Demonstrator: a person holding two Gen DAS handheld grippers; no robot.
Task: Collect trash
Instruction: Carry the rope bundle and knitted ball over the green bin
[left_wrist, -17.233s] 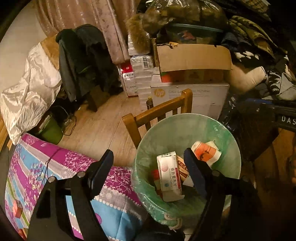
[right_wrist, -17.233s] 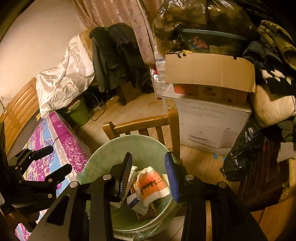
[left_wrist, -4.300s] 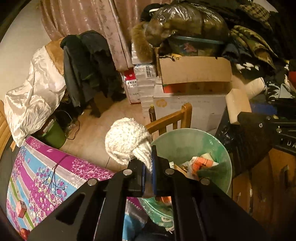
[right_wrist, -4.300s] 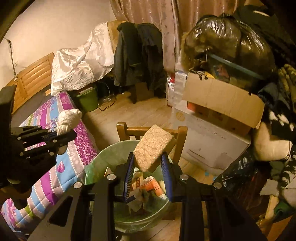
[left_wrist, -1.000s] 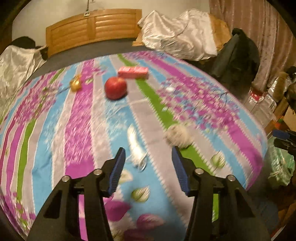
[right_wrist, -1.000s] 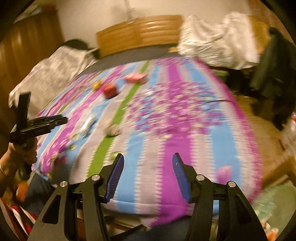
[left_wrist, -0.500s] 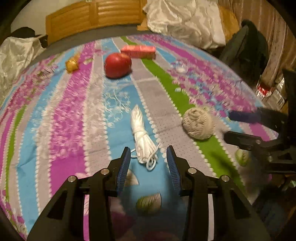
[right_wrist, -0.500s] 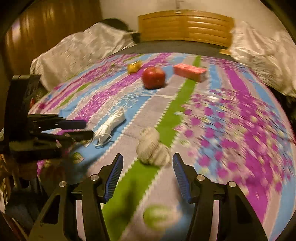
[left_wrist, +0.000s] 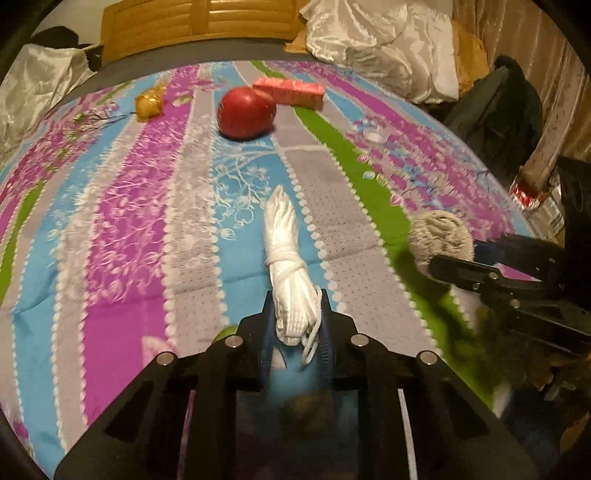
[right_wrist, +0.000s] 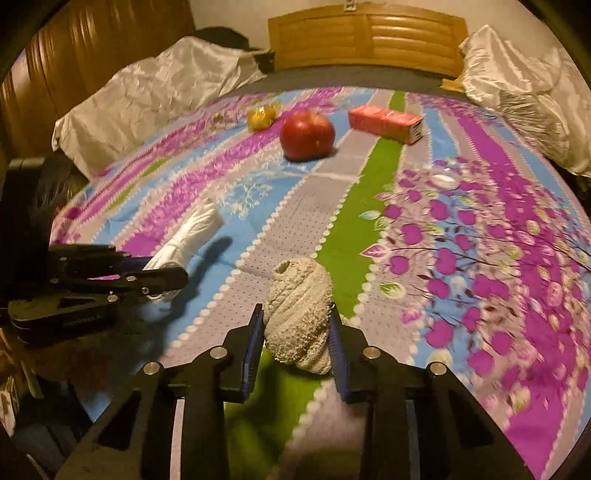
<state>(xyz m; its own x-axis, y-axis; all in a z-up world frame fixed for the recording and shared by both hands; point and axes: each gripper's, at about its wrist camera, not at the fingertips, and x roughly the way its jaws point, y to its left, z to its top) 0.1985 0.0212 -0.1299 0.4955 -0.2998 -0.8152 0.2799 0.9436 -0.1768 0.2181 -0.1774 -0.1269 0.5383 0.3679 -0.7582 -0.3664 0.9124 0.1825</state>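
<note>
A white rope bundle (left_wrist: 282, 254) lies on the striped floral bedspread (left_wrist: 129, 221). My left gripper (left_wrist: 297, 308) is closing, and its blue pads touch both sides of the bundle's near, looped end. To its right sits a beige knitted ball (right_wrist: 297, 295), also in the left wrist view (left_wrist: 439, 230). My right gripper (right_wrist: 295, 325) is closing too, with the ball between its pads and touching them. Each gripper shows in the other's view: the left gripper (right_wrist: 173, 275) over the rope bundle (right_wrist: 192, 229), the right gripper (left_wrist: 443, 260) at the ball.
Farther up the bed lie a red apple (right_wrist: 306, 134), a pink box (right_wrist: 384, 122) and a gold wrapper (right_wrist: 262, 116). A small clear cap (right_wrist: 443, 181) rests on the right. White satin pillows (right_wrist: 159, 96) flank the wooden headboard (right_wrist: 365, 37). A dark coat (left_wrist: 495, 110) hangs beyond the bed's right edge.
Both grippers came down onto the bed and narrowed their jaws: the left around the rope bundle's end, the right around the knitted ball after swinging in from the bed's edge.
</note>
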